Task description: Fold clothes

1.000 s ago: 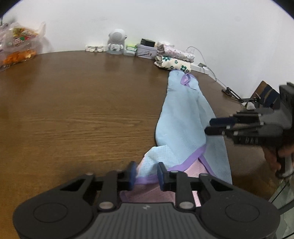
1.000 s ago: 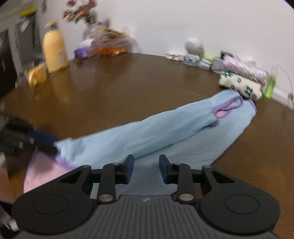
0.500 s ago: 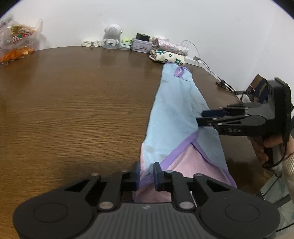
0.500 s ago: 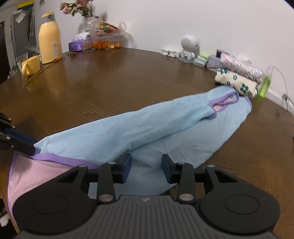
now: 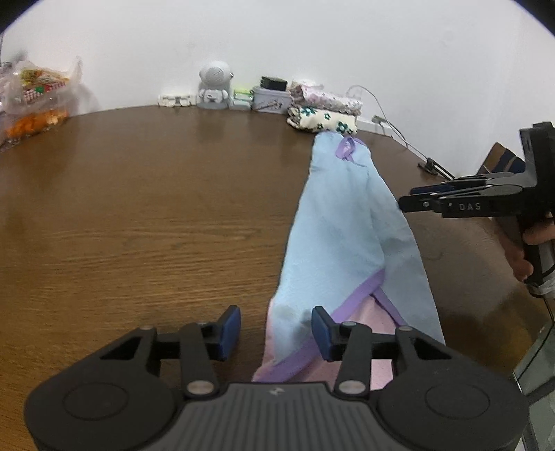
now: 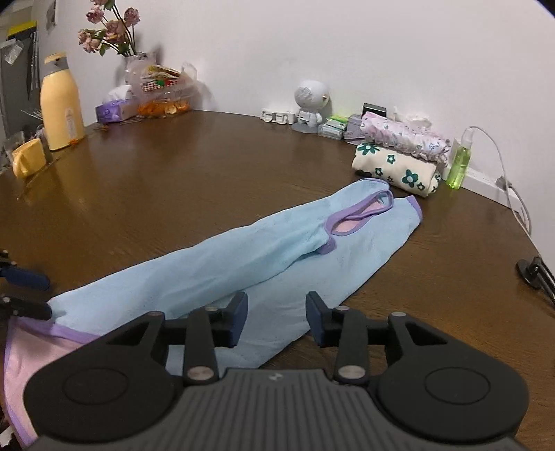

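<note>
Looking at your left hand-held gripper (image 5: 275,328), its blue pads are spread wide and hold nothing, with the right pad hovering right at the bottom hem of the light blue garment (image 5: 341,222). That garment is thin, slightly dimpled mesh-looking fabric with purple trim and a pink lining (image 6: 31,350) showing at the open hem, lying long and narrow across the dark wood-grain table (image 5: 138,208). Its neckline end sits just beside a stack of folded floral clothes (image 6: 399,163). Your right hand-held gripper (image 6: 276,321) is also wide apart and holding nothing, hovering over the garment's lower edge. Around the table edge you've got a little white astronaut figure (image 6: 309,104), a green spray bottle (image 6: 459,159), a yellow bottle (image 6: 60,107), a yellow mug (image 6: 27,161), a tissue box (image 6: 116,109), a clear snack bag (image 6: 166,92) and a vase of flowers (image 6: 111,27). A white cable (image 6: 510,180) runs along the right rim.
</note>
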